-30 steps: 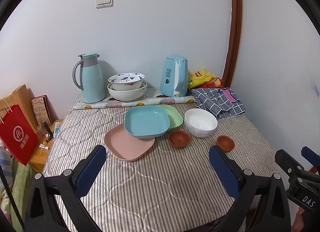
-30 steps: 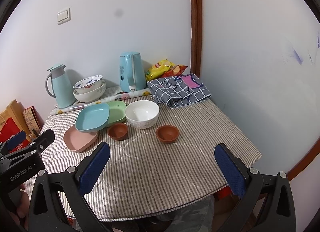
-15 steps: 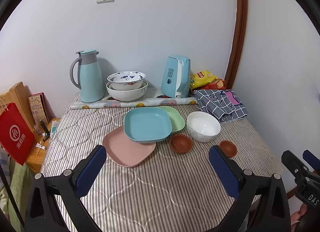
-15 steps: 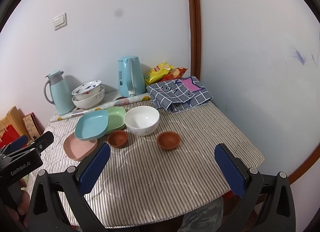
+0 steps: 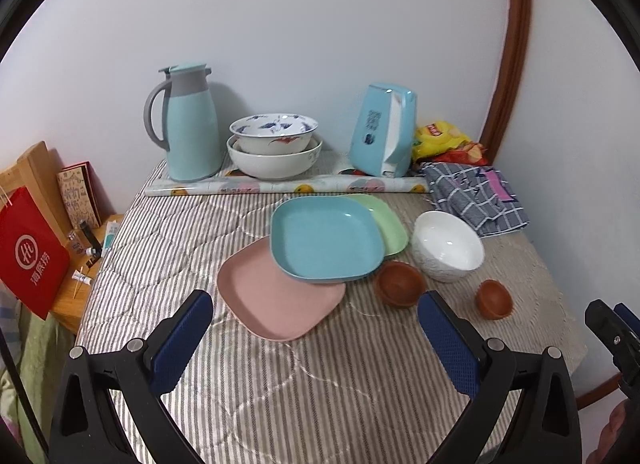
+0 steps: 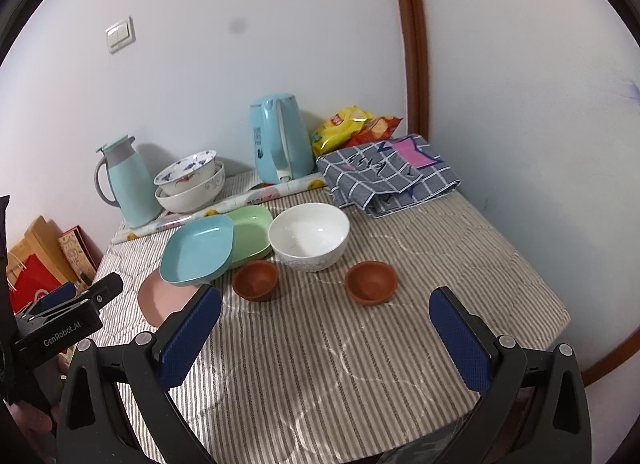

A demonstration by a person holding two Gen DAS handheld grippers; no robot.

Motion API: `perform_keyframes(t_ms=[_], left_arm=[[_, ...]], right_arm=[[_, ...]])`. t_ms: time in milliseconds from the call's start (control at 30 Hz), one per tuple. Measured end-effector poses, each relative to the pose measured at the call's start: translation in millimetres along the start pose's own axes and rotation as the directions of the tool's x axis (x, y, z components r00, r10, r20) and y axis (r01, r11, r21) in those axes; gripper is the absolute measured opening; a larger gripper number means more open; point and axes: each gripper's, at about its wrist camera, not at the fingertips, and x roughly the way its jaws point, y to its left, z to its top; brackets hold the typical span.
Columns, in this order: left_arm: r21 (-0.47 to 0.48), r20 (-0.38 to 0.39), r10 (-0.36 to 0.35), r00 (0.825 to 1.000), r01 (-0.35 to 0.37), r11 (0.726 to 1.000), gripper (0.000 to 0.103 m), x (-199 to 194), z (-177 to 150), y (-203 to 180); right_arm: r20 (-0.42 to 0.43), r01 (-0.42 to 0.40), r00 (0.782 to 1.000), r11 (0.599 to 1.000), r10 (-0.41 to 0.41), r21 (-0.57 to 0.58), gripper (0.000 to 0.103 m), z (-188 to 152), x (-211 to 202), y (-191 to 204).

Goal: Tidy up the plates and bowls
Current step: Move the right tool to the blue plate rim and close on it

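A blue square plate (image 5: 324,238) lies tilted across a pink plate (image 5: 276,300) and a green plate (image 5: 386,220) on the striped table (image 5: 280,384). A white bowl (image 5: 448,244) stands right of them, with two small brown bowls (image 5: 400,284) (image 5: 494,298) in front. Two patterned bowls (image 5: 274,148) are nested at the back. My left gripper (image 5: 314,338) is open and empty above the table's front, short of the pink plate. My right gripper (image 6: 326,334) is open and empty, short of the brown bowls (image 6: 256,280) (image 6: 372,282) and white bowl (image 6: 308,236).
A teal thermos jug (image 5: 190,124), a blue kettle (image 5: 382,130), a rolled mat (image 5: 280,186), snack bags (image 5: 444,142) and a folded checked cloth (image 5: 476,194) stand along the back. A red bag (image 5: 30,260) and a low wooden stand (image 5: 76,292) are left of the table. Walls close the back and right.
Both grippers have moved forward toward the table, so the plates and bowls look nearer and larger. Nothing on the table has moved. Both jaws stay open.
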Motion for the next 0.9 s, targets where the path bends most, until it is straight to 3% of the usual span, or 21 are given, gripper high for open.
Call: perform_keyframes(t_ms=[367, 533, 667, 900], left_arm=[[-0.007, -0.076, 0.019, 0.997, -0.02, 1.0, 0.1, 57, 17, 21], [-0.03, -0.099, 0.02, 0.995, -0.023, 0.999, 0.098, 80, 25, 34], [-0.033, -0.109, 0.03, 0.994, -0.033, 0.999, 0.09, 97, 32, 40], [-0.025, -0.132, 0.02, 0.991, -0.023, 0.999, 0.09, 126, 46, 44]], right_arm=[[-0.062, -0.042, 0.997, 0.999, 0.041, -0.023, 0.1, 10, 64, 27], [-0.089, -0.082, 0.993, 0.996, 0.079, -0.022, 0.091, 20, 92, 40], [-0.073, -0.075, 0.995, 0.995, 0.07, -0.067, 0.09, 26, 106, 55], [-0.1, -0.089, 0.992, 0.987, 0.075, -0.137, 0.083, 36, 143, 81]])
